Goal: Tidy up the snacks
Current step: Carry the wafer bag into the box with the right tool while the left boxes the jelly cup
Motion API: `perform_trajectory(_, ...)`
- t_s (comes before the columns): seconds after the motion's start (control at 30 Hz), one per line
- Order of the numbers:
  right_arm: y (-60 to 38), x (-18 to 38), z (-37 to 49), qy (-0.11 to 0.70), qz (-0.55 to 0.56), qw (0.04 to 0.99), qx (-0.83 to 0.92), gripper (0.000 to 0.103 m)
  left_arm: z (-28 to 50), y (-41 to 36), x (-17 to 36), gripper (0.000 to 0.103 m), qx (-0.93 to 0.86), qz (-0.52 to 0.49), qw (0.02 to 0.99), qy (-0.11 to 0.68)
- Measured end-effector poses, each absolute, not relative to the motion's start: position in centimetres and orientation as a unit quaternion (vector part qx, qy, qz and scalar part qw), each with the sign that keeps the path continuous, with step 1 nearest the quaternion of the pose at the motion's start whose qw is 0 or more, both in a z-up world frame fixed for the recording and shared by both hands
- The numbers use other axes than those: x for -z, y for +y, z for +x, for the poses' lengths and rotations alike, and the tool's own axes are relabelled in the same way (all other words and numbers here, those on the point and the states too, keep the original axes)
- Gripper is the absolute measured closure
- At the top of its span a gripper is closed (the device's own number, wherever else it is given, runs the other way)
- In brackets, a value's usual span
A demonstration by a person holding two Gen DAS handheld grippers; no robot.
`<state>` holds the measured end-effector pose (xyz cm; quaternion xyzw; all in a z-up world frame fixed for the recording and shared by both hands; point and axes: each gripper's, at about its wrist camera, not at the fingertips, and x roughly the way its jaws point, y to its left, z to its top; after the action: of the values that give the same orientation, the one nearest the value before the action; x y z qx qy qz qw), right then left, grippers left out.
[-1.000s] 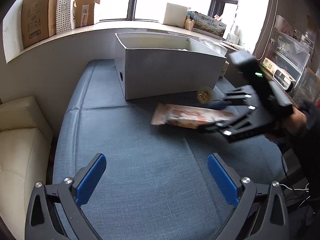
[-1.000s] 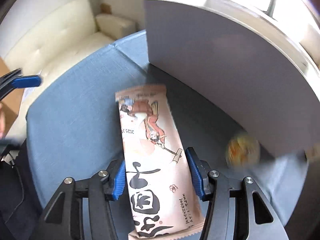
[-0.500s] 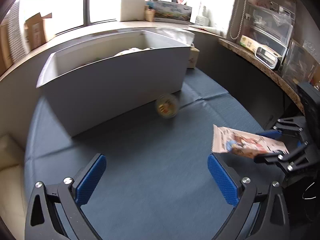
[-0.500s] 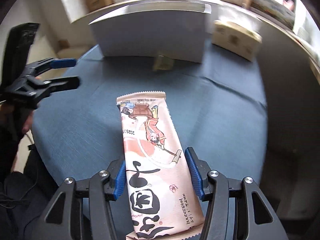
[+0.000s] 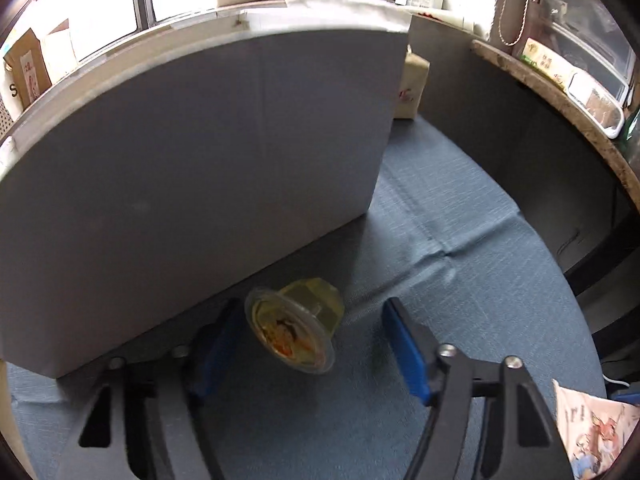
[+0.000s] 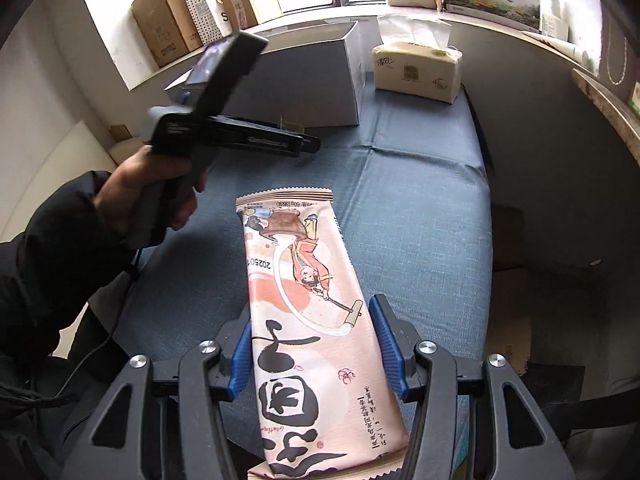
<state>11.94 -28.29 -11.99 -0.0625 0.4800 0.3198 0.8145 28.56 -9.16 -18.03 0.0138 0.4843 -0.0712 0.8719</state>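
A small yellow jelly cup [image 5: 298, 326] lies on its side on the blue table cover, just in front of the white box [image 5: 192, 184]. My left gripper [image 5: 310, 350] is open with its blue pads on either side of the cup, not touching it. My right gripper [image 6: 314, 354] is shut on a long pink snack packet [image 6: 308, 308] and holds it above the table; a corner of the packet shows in the left wrist view [image 5: 596, 436]. The left gripper [image 6: 308, 145] shows from the side in the right wrist view, reaching toward the white box [image 6: 304, 76].
A tissue pack [image 6: 416, 70] lies behind the box at the right; it also shows in the left wrist view [image 5: 412, 88]. Cardboard boxes [image 6: 168, 28] stand on the window sill. A dark shelf edge [image 5: 560, 92] runs along the right.
My left gripper has moved forward and down to the jelly cup, its jaws narrower and now around it. My right gripper has drawn back from the box, still holding the packet.
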Motion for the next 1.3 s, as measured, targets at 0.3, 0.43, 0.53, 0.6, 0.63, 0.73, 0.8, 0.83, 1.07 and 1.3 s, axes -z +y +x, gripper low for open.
perform_trajectory(0.3,-28.7,12.4,12.0,0.483,-0.048,0.814,-0.318,0.046,27.4,-8.2,16.9,0.052,0.081,-0.002,0.882,0.465)
perform_trajectory(0.43,-28.7,11.7,12.0,0.475,-0.037,0.820,-0.318,0.046,24.1,-7.4,14.3,0.052,0.087,0.004,0.898,0.431)
perform_trajectory(0.53,-28.2,10.8,12.5,0.463,-0.037,0.825,-0.321,0.046,20.6,-5.8,11.4,0.052,0.085,-0.010,0.911,0.403)
perform_trajectory(0.6,-27.5,10.0,13.0,0.452,-0.038,0.831,-0.324,0.046,18.3,-4.5,9.5,0.052,0.087,-0.020,0.919,0.384)
perform_trajectory(0.63,-27.0,9.6,13.4,0.445,-0.039,0.832,-0.328,0.046,17.3,-3.8,8.4,0.052,0.082,-0.025,0.923,0.375)
perform_trajectory(0.73,-25.0,8.2,14.3,0.425,-0.052,0.836,-0.342,0.046,15.0,-1.5,5.9,0.052,0.081,-0.038,0.933,0.350)
perform_trajectory(0.8,-23.5,7.1,15.2,0.411,-0.055,0.842,-0.346,0.046,13.9,-0.2,4.1,0.052,0.073,-0.037,0.939,0.333)
perform_trajectory(0.83,-22.6,6.6,15.7,0.404,-0.058,0.842,-0.353,0.046,14.0,0.2,3.4,0.052,0.071,-0.037,0.942,0.326)
perform_trajectory(1.07,-15.9,2.0,20.6,0.361,-0.075,0.853,-0.369,0.046,17.9,4.1,-0.7,0.052,0.026,-0.040,0.951,0.307)
perform_trajectory(1.3,-10.5,1.3,29.8,0.372,-0.085,0.858,-0.344,0.046,27.9,6.9,1.3,0.052,-0.018,-0.039,0.936,0.348)
